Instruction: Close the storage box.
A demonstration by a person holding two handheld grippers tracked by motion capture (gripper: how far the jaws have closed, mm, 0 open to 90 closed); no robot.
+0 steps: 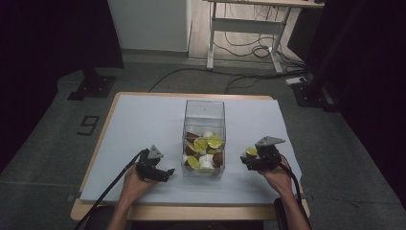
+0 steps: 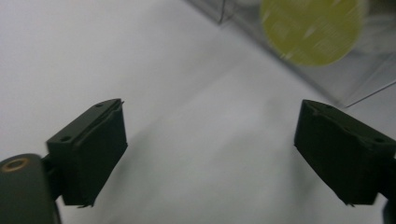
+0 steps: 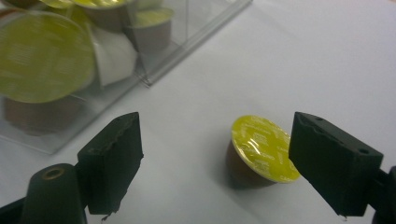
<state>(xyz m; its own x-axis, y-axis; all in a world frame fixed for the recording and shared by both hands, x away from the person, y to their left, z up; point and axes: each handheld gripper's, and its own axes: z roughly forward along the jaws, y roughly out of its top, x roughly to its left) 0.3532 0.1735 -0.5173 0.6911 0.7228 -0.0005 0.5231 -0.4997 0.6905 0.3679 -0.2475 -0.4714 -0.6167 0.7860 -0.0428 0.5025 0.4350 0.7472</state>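
Right hand-held gripper (image 3: 215,163) stands released around a capsule (image 3: 261,149) beside the box (image 1: 204,139), positioned to grasp it; left hand-held gripper (image 2: 210,154) released, empty.

A clear box (image 1: 204,136) stands at the middle of the surface (image 1: 143,124), with capsules (image 1: 205,152) piled inside. One loose capsule (image 1: 251,151) sits on the surface right of the box. The left claw (image 1: 165,173) lies left of the box, the right claw (image 1: 247,163) beside the loose capsule.
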